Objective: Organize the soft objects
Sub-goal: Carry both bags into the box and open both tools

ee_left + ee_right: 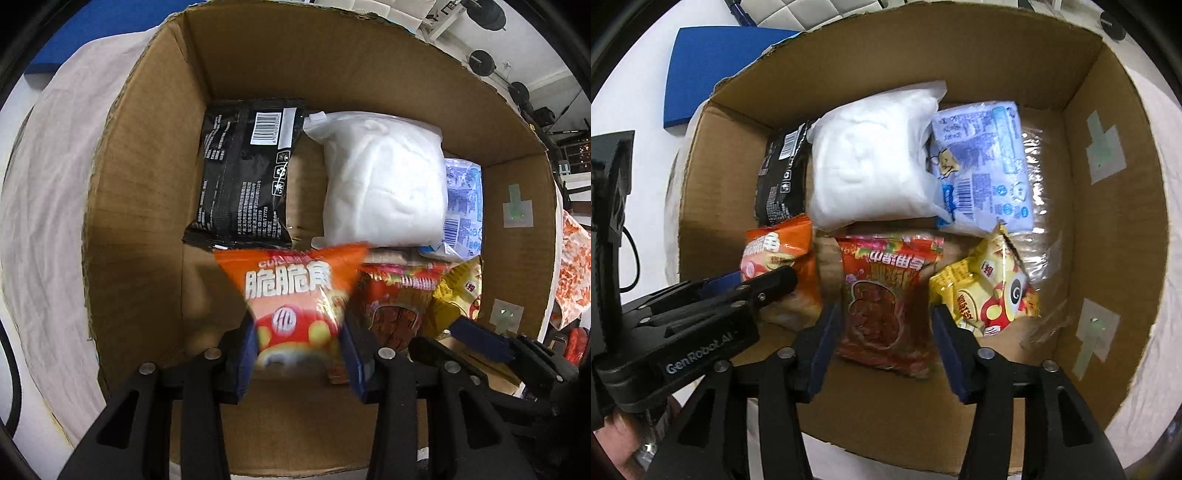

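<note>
Left gripper (299,350) clamps the orange snack bag (295,295) low inside the cardboard box (140,184), beside five packs already in. Right gripper (882,347) hangs open, empty. Looks nearly finished.

A blue pad (713,70) lies near a white wrinkled cloth (51,192).

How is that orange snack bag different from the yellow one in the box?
The orange snack bag sits gripped between the left gripper jaws; the yellow snack bag lies free on the floor of the cardboard box. The orange one is at the left of the front row, the yellow one at the right. Both are puffy printed packets.
</note>
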Demonstrator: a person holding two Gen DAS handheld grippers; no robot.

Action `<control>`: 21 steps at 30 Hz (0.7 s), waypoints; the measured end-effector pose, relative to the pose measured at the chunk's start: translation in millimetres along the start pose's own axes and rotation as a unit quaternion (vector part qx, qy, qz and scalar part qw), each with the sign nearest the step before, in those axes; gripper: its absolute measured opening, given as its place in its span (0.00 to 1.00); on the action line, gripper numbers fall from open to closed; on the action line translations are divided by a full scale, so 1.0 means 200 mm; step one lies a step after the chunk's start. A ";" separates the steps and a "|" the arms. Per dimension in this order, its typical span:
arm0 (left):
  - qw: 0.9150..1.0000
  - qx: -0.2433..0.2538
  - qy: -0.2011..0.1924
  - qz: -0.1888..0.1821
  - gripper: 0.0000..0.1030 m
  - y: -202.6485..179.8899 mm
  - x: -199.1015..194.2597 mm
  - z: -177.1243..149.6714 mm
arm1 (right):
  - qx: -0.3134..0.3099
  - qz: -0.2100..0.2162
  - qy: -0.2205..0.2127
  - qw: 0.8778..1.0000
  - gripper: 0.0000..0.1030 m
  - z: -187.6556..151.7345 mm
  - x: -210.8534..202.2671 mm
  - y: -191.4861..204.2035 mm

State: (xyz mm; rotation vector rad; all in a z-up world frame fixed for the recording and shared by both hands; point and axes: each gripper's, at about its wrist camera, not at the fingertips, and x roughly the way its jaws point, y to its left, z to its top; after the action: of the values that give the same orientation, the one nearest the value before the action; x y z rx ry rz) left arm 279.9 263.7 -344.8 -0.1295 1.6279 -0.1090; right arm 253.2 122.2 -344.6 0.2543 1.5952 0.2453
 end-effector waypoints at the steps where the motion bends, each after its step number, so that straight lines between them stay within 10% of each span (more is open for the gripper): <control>1: 1.000 -0.001 0.001 0.000 0.43 0.00 0.00 0.00 | 0.001 -0.001 0.000 1.000 0.56 0.00 0.00 0.00; 12: 0.999 0.007 -0.035 0.017 0.65 -0.01 -0.14 -0.05 | -0.008 -0.052 -0.019 0.998 0.67 -0.05 -0.13 -0.08; 17: 0.997 0.006 -0.068 0.023 0.89 -0.03 -0.23 -0.09 | -0.005 -0.067 -0.028 0.997 0.97 -0.08 -0.21 -0.15; 21: 0.995 0.010 -0.087 0.041 0.96 -0.10 -0.28 -0.10 | -0.001 -0.087 -0.033 0.996 1.00 -0.10 -0.24 -0.20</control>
State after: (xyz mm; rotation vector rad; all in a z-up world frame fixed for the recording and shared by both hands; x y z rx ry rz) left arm 262.9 252.4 -286.2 -0.0554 1.4552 -0.0486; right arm 235.0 68.4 -311.1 0.1203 1.5422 0.1027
